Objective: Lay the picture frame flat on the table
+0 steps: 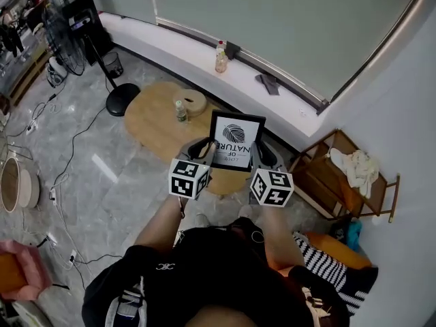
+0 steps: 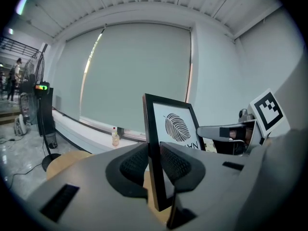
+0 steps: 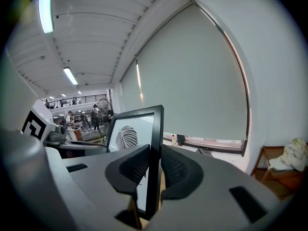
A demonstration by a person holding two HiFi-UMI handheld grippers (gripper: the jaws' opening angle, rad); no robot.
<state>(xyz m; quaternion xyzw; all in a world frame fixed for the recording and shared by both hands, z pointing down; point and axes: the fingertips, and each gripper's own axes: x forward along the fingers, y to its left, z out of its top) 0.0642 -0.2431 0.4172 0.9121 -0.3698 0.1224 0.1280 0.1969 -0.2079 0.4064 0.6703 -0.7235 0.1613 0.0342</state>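
Note:
A black picture frame (image 1: 236,141) with a leaf print is held upright in the air above the round wooden table (image 1: 153,125). My left gripper (image 1: 206,148) is shut on the frame's left edge (image 2: 153,143), one pad on each face. My right gripper (image 1: 256,152) is shut on the frame's right edge (image 3: 155,143) in the same way. In the left gripper view the right gripper (image 2: 226,132) shows beyond the print. The frame's lower edge is hidden behind the grippers in the head view.
On the table stand a small bottle (image 1: 180,111) and a tape roll (image 1: 193,102). A bottle (image 1: 221,58) sits on the window ledge. A floor fan (image 1: 68,39) stands at the left, a wooden rack (image 1: 340,182) with a cloth at the right. Cables lie on the floor.

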